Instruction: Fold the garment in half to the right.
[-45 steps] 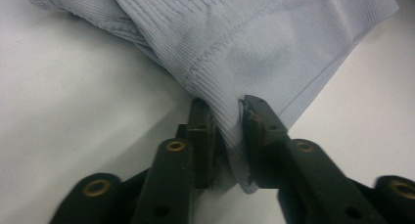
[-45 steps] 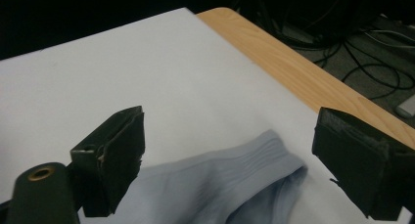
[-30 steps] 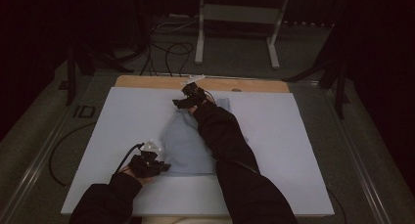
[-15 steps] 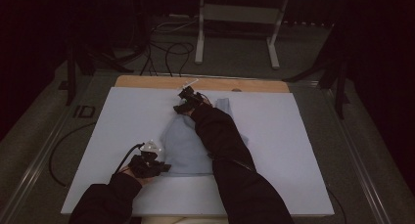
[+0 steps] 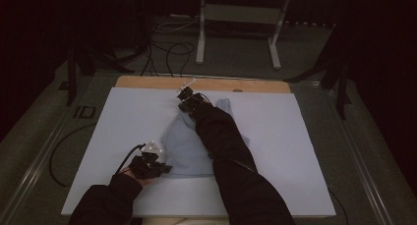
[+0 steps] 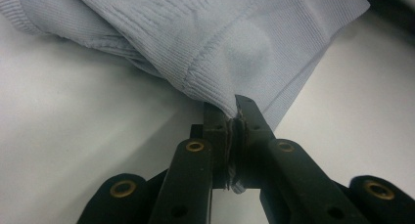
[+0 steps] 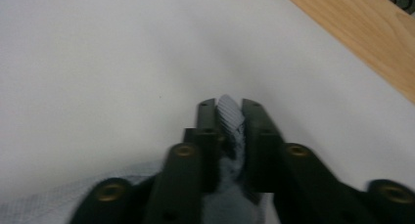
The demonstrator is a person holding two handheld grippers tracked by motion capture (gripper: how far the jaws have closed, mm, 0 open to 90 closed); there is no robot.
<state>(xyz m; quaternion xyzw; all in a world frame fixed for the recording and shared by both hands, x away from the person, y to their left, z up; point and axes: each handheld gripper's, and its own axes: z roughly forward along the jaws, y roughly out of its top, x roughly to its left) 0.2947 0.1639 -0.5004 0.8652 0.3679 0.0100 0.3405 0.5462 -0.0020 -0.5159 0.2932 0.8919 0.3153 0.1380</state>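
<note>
Pale blue knit garment (image 5: 189, 146) lies mid white surface (image 5: 295, 151). My left tool (image 6: 234, 117) clenched on near hem corner, anchoring it. Right tool (image 7: 229, 117), jaws just closed, pinches far edge (fabric between pads). Likely opposite grips for spreading or folding.

cloth (image 5: 184, 146): pale blue ribbed knit, rumpled
pose: spread mostly flat, near corner and far edge lifted
place: middle of the white table top (image 5: 295, 136)
</note>
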